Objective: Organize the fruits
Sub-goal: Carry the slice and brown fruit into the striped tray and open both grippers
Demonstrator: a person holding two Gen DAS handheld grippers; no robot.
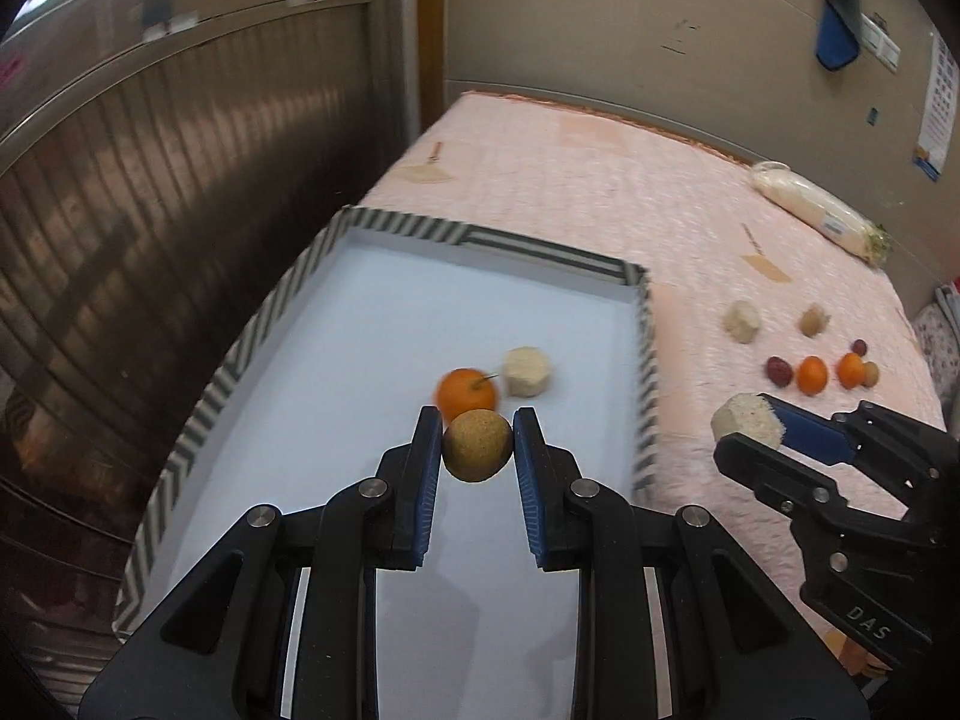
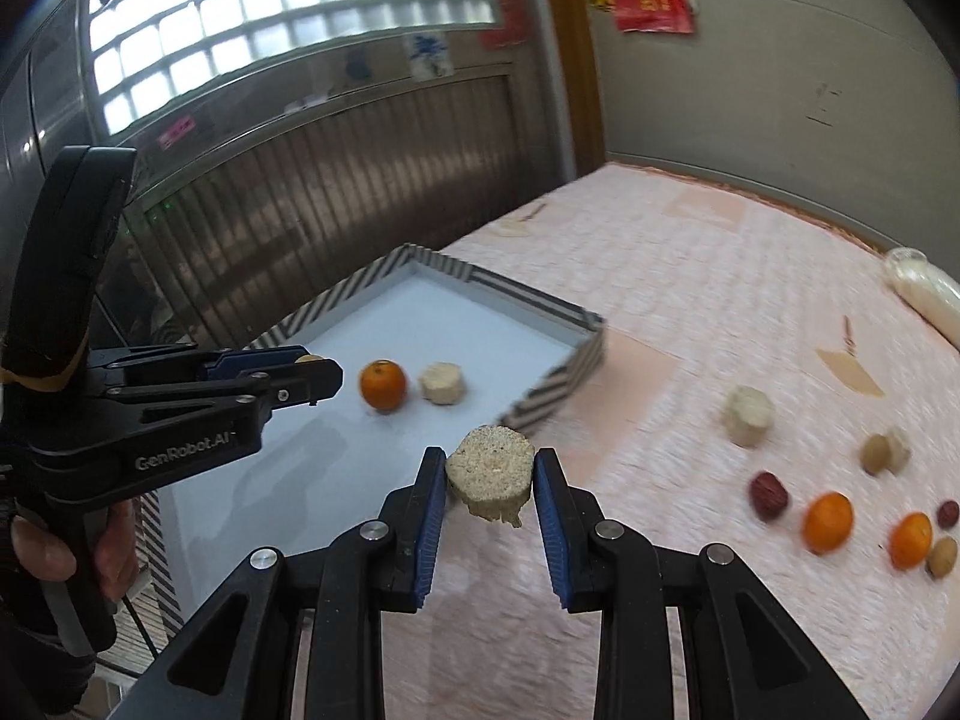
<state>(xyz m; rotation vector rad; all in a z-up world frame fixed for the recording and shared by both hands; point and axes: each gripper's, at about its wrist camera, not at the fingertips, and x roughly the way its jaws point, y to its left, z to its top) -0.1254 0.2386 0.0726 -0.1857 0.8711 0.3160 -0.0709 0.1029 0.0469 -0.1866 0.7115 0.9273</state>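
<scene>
Pink quilted bedcover (image 2: 690, 300), striped-rim tray (image 1: 645, 372) on it. My left gripper (image 1: 477, 447) clamps a brown round fruit (image 1: 478, 445) above the tray; my right gripper (image 2: 489, 477) pinches a pale fibrous chunk (image 2: 491, 471) beside its corner. Tray contents: orange (image 1: 465, 389), pale chunk (image 1: 527, 372). Loose fruits (image 2: 828, 522) on cover. Lettering: "GenRobot.AI", "DAS".

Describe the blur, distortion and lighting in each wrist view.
Left wrist view: the held brown fruit and left gripper are sharp, the loose fruits on the pink cover are motion-smeared, and the fisheye bends the tray.
Right wrist view: the bright glass-block window glares, the right gripper stays crisp, and the background smears.
</scene>
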